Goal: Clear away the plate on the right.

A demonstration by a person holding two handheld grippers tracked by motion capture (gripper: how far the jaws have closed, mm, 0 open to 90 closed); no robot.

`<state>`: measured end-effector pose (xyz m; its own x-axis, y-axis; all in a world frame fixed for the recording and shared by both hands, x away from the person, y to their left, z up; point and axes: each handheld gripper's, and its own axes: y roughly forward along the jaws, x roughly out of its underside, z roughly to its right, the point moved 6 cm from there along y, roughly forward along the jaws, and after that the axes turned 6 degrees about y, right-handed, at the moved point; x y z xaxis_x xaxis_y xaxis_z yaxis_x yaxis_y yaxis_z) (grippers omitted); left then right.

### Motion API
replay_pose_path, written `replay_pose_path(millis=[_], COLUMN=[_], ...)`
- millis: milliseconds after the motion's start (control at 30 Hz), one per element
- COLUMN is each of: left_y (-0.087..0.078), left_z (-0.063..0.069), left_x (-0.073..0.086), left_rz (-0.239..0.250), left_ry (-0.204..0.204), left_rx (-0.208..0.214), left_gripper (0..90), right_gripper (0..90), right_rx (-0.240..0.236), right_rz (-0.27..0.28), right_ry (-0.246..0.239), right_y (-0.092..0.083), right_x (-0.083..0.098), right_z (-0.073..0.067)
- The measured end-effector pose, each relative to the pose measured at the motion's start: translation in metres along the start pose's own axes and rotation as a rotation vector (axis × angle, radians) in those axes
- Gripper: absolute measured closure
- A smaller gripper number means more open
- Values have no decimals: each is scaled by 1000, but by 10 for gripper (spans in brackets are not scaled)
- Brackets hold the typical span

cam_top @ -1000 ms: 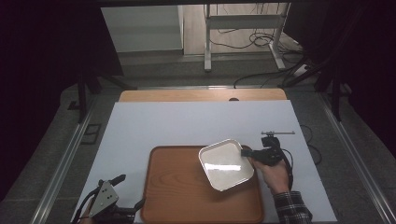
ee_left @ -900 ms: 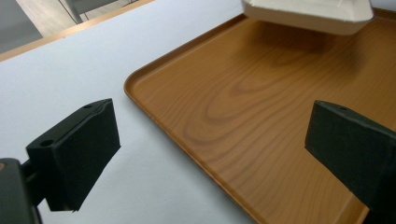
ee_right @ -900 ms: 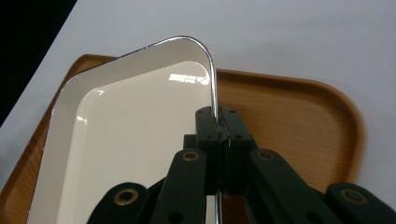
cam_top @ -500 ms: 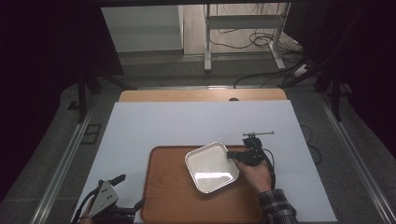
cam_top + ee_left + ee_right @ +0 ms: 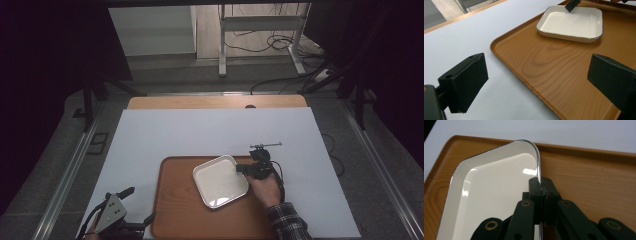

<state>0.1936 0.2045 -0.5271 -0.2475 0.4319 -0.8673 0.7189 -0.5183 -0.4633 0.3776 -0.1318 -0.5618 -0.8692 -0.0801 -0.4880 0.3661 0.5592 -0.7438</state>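
Left gripper (image 5: 131,209): nearest the person, at the table's lower left corner just beside the tray's left edge; its jaws stand wide apart with nothing between them, and it sits where it sat a second ago
Tray (image 5: 177,220): wooden, flat on the white table cover (image 5: 200,130), unmoved
Dish (image 5: 220,180): white, square, shallow; it now lies over the tray's upper right part, near the rim, having travelled left and toward the person from its earlier place farther out at the tray's right corner
Right gripper (image 5: 243,169): clamped on the dish's right rim, one jaw inside the wall and one outside; the hand (image 5: 264,187) has come left and lower along with the dish
Dish in the left gripper view (image 5: 571,23): low over the tray, close to level
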Motion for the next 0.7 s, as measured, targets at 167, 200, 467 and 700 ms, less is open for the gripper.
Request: replay_pose_path(millis=[167,200,467,700], left_y=[0,0,0,0], left_z=[0,0,0,0], left_x=[0,0,0,0], left_rz=[-1,-1,2,0], left_ry=[1,1,0,6], left_rx=[0,0,0,-1], left_gripper=[29,29,29,29], right_gripper=[833,806,712,851], right_rx=[-3,0,18,-14], right_rz=[12,10,35,92], right_ry=[0,-4,-78,-274], right_y=[-1,-1,-9,-33], right_x=[-1,-1,-4,1], right_z=[4,4,3,-14])
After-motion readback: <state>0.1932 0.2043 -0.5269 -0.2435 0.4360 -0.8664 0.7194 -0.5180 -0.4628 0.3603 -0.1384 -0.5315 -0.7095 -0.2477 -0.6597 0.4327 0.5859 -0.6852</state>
